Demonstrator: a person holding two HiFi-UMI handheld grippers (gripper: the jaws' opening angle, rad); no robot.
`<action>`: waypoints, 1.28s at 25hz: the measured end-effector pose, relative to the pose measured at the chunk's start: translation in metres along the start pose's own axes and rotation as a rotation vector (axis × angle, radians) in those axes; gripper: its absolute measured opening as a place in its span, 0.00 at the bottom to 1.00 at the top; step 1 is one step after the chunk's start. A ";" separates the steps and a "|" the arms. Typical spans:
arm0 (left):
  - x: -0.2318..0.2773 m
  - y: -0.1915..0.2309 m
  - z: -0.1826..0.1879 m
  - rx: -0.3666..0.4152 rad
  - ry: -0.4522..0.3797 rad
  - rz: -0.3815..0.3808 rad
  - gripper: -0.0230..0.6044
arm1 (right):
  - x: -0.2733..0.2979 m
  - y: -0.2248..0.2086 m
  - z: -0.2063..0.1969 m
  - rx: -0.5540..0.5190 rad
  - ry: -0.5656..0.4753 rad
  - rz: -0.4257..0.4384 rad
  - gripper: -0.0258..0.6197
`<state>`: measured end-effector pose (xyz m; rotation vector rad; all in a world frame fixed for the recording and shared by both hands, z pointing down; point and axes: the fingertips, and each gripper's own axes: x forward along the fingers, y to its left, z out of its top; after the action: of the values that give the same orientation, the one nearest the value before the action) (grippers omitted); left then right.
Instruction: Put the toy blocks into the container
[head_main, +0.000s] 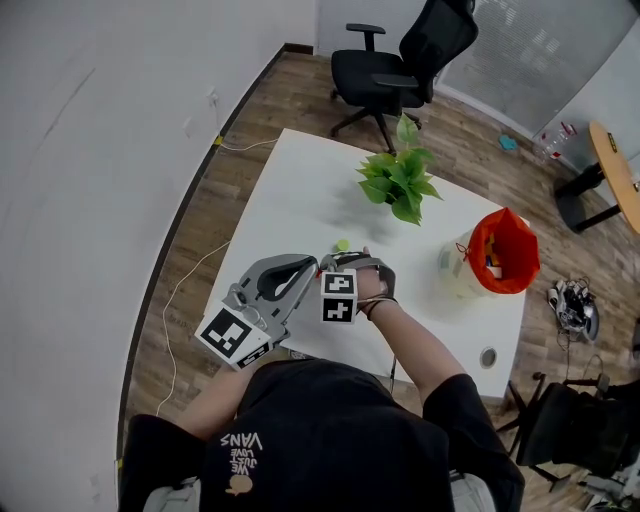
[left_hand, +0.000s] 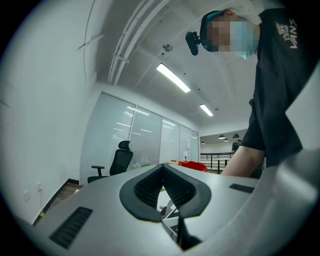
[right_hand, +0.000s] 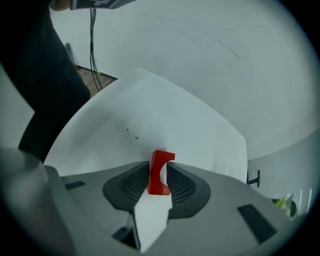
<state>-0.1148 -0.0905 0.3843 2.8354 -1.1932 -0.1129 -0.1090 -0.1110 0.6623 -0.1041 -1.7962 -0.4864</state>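
A red arch-shaped toy block (right_hand: 160, 165) stands between the pads of my right gripper (right_hand: 160, 179), and both pads press on its sides just above the white table (right_hand: 150, 115). In the head view the right gripper (head_main: 352, 258) is near the table's front edge, and the red block is hidden there. A small green block (head_main: 342, 244) lies on the table just beyond it. My left gripper (head_main: 312, 264) hangs beside the right one. Its pads meet at the tips (left_hand: 162, 169) with nothing between them. The red-lined container (head_main: 504, 250) stands at the table's right side.
A potted green plant (head_main: 400, 182) stands mid-table toward the back. A clear plastic tub (head_main: 458, 266) sits against the red container. A black office chair (head_main: 400, 60) is beyond the table. The white wall runs along the left.
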 end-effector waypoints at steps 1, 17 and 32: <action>-0.001 0.000 0.000 0.000 -0.001 0.001 0.05 | 0.001 0.001 -0.001 -0.006 0.009 0.009 0.23; 0.006 -0.003 0.000 -0.002 0.005 -0.015 0.05 | -0.019 0.002 0.004 0.096 -0.089 -0.056 0.17; 0.049 -0.042 0.003 -0.002 0.007 -0.195 0.05 | -0.130 -0.029 -0.054 0.463 -0.197 -0.324 0.17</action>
<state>-0.0510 -0.0969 0.3757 2.9405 -0.9123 -0.1128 -0.0328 -0.1343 0.5433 0.4814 -2.0867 -0.2805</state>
